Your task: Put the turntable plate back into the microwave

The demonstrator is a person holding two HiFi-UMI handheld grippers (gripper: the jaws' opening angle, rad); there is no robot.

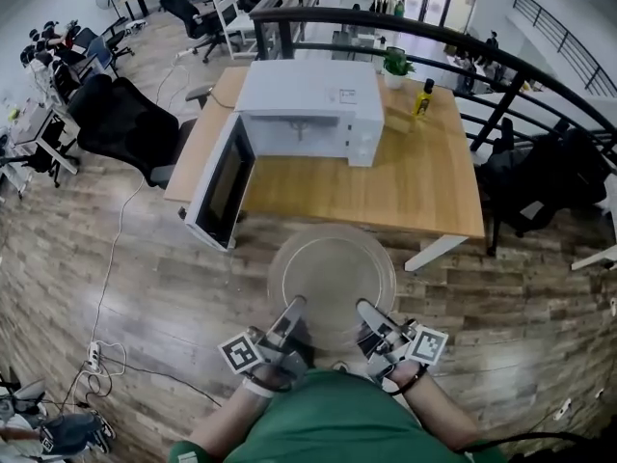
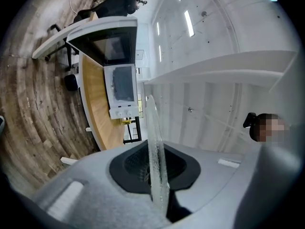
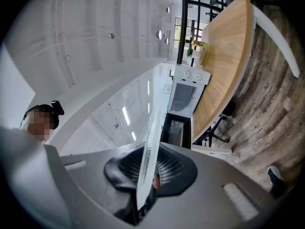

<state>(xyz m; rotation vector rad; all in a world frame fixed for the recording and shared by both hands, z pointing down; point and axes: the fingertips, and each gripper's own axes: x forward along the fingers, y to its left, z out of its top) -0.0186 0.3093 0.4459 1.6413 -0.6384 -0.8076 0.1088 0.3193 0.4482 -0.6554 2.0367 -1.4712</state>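
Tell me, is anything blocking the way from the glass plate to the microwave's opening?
Nothing visible does. The door is swung open to the left, and only bare tabletop lies in front of the microwave cavity facing the plate.

This is an open-plan office. Black swivel chairs point(image 1: 125, 119) crowd desks point(image 1: 43, 128) at the left. A wooden counter point(image 1: 405, 191) stands on plank floor point(image 1: 125, 287), and a black railing point(image 1: 453, 41) curves behind it. Cables point(image 1: 111, 258) trail to a power strip point(image 1: 93, 357).

Near rim of turntable plate point(image 1: 331, 268) disappearing inside left gripper point(image 1: 292, 309) and right gripper point(image 1: 369, 313) jaws, 6 o'clock; bottle point(image 1: 422, 96) label showing too small.
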